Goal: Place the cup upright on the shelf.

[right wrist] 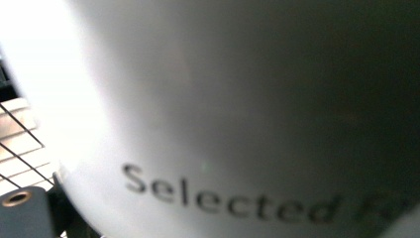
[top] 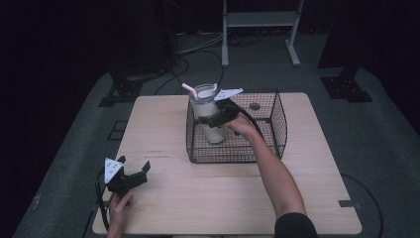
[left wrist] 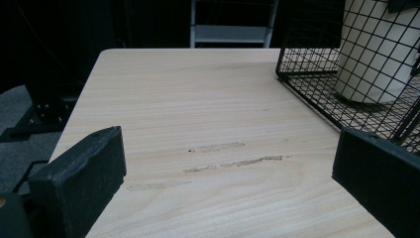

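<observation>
The right claw [top: 216, 118] is clamped on a tall white cup [top: 210, 116], gripping its side about halfway up. The cup stands upright inside a black wire basket [top: 277, 124], in the basket's left half, near the left wall. It has a clear lid with a white straw [top: 188, 89] slanting out to the left. In the high view the cup's base appears to rest on the basket floor, though I cannot tell whether it is fully touching. In the right gripper view the cup [right wrist: 237, 114] is pressed close to the camera, its side bearing the printed word "Selected".

The basket sits on the far middle of the pale wooden worktop [top: 198, 198].

The left claw [top: 133, 171] rests low at the near left part of the worktop, well apart from the basket, spread wide and holding nothing. In the left gripper view its jaws stand far apart over bare wood with a few scuff marks [left wrist: 233, 158], and the basket [left wrist: 307, 84] with the cup [left wrist: 376, 49] shows at upper right.
</observation>
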